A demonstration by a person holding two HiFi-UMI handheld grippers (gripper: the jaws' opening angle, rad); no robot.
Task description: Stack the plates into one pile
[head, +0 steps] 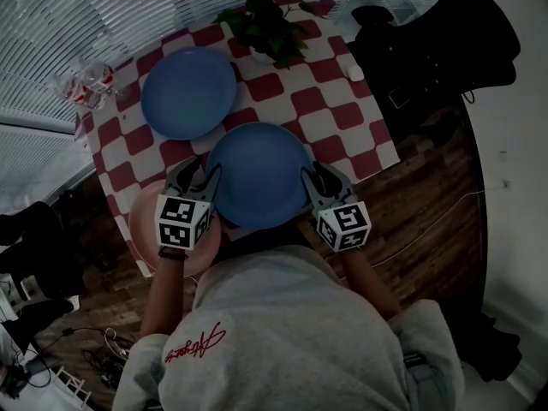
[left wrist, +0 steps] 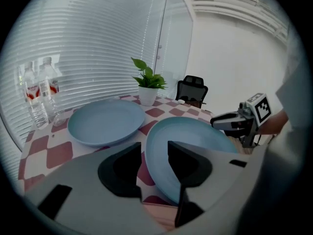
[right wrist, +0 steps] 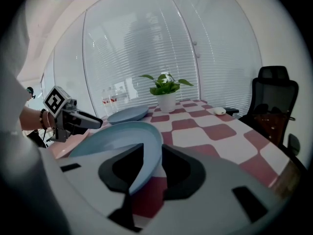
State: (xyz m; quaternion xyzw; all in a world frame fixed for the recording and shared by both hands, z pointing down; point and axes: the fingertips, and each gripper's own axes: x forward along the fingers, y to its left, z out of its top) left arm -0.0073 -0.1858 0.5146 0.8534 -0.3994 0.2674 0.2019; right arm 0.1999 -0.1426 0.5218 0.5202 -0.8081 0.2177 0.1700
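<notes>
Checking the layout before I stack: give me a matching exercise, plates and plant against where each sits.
1. near blue plate
2. far blue plate
3. pink plate
4. plant

A. beside bottles
B. far edge of table
C. near-left corner, under left gripper
D. rim between jaws of right gripper

Pairs: 1-D, 2-A, 3-C, 4-B

In the head view the pink plate [head: 144, 217] shows only as a crescent; the rest lies under the left gripper [head: 207, 176] and the near blue plate [head: 259, 174]. That plate's side rims are covered by the left gripper and the right gripper [head: 312, 174]. The labels on the bottles [head: 86, 82] are too small to read. The small white thing [head: 354, 73] near the table edge cannot be identified. Leaves hide most of the plant pot [head: 259, 55].
</notes>
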